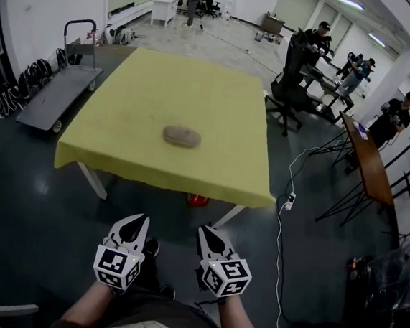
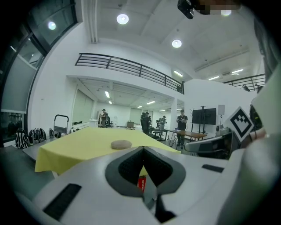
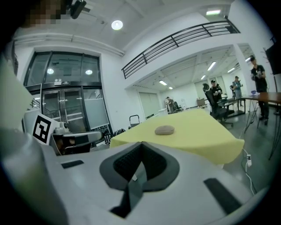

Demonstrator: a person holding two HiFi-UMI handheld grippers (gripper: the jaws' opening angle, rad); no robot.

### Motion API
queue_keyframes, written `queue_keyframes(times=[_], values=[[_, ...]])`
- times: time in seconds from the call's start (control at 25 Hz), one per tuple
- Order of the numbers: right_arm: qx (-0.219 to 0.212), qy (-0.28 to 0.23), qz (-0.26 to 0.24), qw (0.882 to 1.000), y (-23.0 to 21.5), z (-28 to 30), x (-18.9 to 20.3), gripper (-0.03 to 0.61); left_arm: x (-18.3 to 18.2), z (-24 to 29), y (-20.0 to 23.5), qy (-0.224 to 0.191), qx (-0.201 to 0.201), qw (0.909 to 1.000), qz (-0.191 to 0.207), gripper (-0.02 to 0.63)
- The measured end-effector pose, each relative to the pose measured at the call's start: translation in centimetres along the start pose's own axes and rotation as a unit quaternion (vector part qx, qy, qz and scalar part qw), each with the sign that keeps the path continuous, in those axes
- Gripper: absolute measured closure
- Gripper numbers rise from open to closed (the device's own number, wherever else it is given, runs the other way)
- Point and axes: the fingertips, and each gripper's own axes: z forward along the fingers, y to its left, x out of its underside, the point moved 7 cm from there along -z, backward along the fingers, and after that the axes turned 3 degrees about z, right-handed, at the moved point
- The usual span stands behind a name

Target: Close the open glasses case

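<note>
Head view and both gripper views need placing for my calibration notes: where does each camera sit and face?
Head view: on the person's head, facing steeply down at the yellow table, glasses case, left gripper, right gripper and forearms.
Left gripper view: rides that gripper, facing the table along its shut fingers; the right gripper shows at right.
Right gripper view: likewise; the left gripper shows at left.
Shared: all three show the glasses case on the table.

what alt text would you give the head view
A small tan glasses case lies alone near the middle of a yellow-covered table. Both shut and empty, the left gripper and right gripper hang short of its near edge.
</note>
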Motion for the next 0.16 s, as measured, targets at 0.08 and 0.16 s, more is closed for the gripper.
queue_keyframes(times=[0.08, 0.16], values=[[0.000, 0.000, -0.002, 1.000, 0.25, 0.07, -0.05, 0.591, -0.01, -0.24, 0.12, -0.001, -0.001, 1.0000, -0.001, 0.606], [-0.001, 0.000, -0.004, 1.000, 0.59, 0.13, -0.09, 0.591, -0.01, -0.53, 0.25, -0.002, -0.001, 1.0000, -0.002, 0.606]])
